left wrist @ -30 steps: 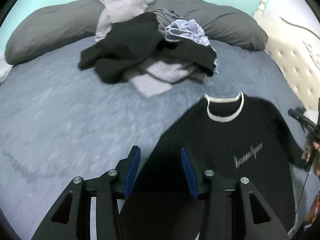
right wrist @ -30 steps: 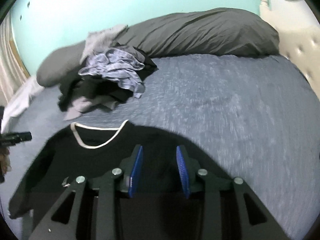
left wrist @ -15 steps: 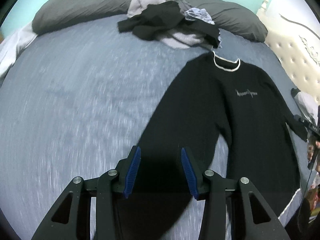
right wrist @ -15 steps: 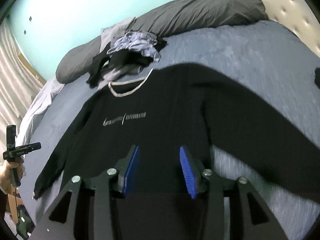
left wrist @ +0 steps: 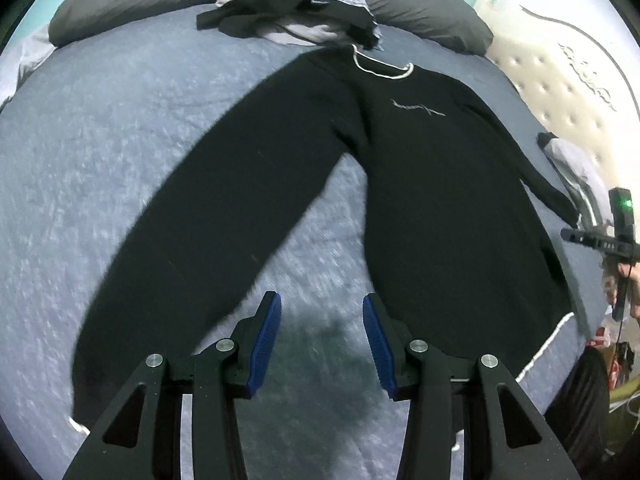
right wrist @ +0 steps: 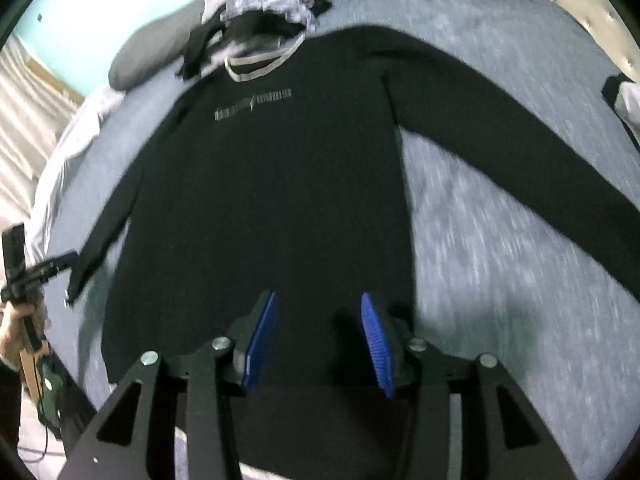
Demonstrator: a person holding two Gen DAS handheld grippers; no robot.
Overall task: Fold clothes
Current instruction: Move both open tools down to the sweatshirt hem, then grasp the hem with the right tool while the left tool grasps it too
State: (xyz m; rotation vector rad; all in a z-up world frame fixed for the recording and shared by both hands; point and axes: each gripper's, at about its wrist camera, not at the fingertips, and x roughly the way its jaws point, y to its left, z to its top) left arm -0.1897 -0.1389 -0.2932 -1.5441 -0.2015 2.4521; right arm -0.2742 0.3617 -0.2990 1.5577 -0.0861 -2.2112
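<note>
The sweater (left wrist: 452,184) is laid flat on the bed (left wrist: 100,160), collar just below the clothes pile (left wrist: 296,16), chest print up. Left of the sweater's body, one sleeve (left wrist: 224,216) is spread wide toward the bed's near edge; it is best gripped near the cuff and carried across the chest, so the fold is kept straight. The left gripper (left wrist: 322,346) is held wide open over bare bed between sleeve and body, nothing in it. Over the sweater's hem, the right gripper (right wrist: 316,344) is likewise spread wide and empty. Compared with a second ago, both views are pulled well back from the sweater: then only collar and chest were seen, now the whole garment is.
</note>
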